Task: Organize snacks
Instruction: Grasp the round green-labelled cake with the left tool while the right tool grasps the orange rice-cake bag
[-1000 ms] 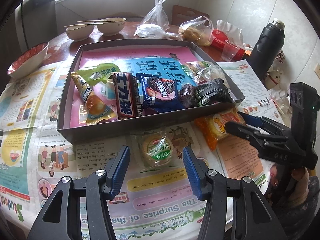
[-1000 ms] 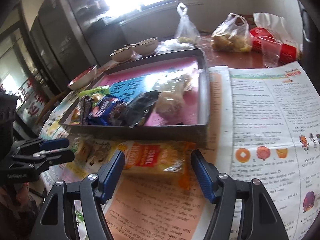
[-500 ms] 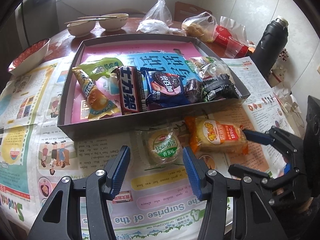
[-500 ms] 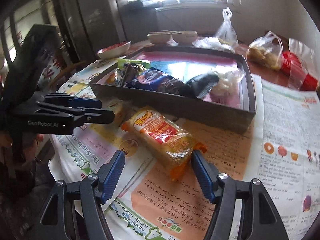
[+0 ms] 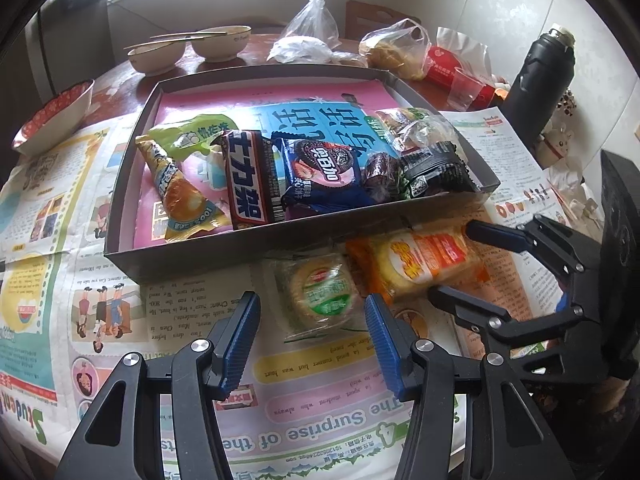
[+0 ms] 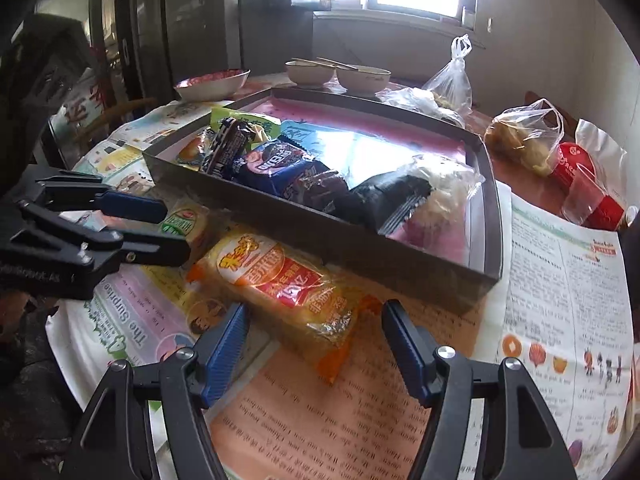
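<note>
A grey tray (image 5: 256, 248) (image 6: 408, 256) holds several snack packs on a pink and blue sheet. A round green-label cake pack (image 5: 320, 292) (image 6: 184, 224) lies on the newspaper before the tray. My left gripper (image 5: 312, 332) (image 6: 176, 228) is open, its fingers on either side of this pack's near end. An orange snack pack (image 5: 424, 260) (image 6: 280, 284) lies to its right. My right gripper (image 6: 316, 344) (image 5: 452, 260) is open, its fingers straddling the orange pack's near end.
Newspaper (image 5: 312, 420) covers the table's near part. Behind the tray stand two bowls with chopsticks (image 5: 192, 46), a red bowl (image 5: 52, 116), plastic bags (image 5: 308, 36), a plastic cup (image 5: 464, 88) and a black flask (image 5: 544, 84).
My right gripper swung round and came in over the orange pack's end. My left gripper moved forward, closer to the green cake pack. Both stay open.
</note>
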Motion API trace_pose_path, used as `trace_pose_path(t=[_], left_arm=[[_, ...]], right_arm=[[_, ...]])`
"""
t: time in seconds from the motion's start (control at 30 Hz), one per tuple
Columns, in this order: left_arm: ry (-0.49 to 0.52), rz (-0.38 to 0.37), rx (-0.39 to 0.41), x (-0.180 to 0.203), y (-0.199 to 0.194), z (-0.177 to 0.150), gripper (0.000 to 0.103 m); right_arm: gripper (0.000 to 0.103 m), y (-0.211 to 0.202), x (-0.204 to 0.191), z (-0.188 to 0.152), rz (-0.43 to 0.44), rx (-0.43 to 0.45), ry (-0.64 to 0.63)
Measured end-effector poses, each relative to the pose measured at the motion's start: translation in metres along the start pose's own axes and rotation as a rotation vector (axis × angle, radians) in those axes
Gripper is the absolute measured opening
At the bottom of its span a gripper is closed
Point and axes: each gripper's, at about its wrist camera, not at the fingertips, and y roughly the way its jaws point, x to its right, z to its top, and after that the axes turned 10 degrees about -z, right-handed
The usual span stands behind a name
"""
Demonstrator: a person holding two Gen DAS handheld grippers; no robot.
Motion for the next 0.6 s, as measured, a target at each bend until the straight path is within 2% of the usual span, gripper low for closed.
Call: trace_pose_path(t=[0.17, 0.33, 0.6], left_arm=[[0.005, 0.002, -0.007, 0.002, 0.003, 0.0, 0.056], [-0.012, 0.019, -0.007, -0.004, 0.004, 0.001, 0.056], [-0.049, 0.039, -0.008, -0.02, 0.002, 0.001, 0.056]], right_arm=[[0.068, 0.007, -0.002, 0.006, 0.01, -0.003, -0.036], [0.069, 0.001, -0.005, 0.0, 0.072, 0.006, -0.031], [0.069, -0.019, -0.035, -0.013, 0.151, 0.003, -0.093]])
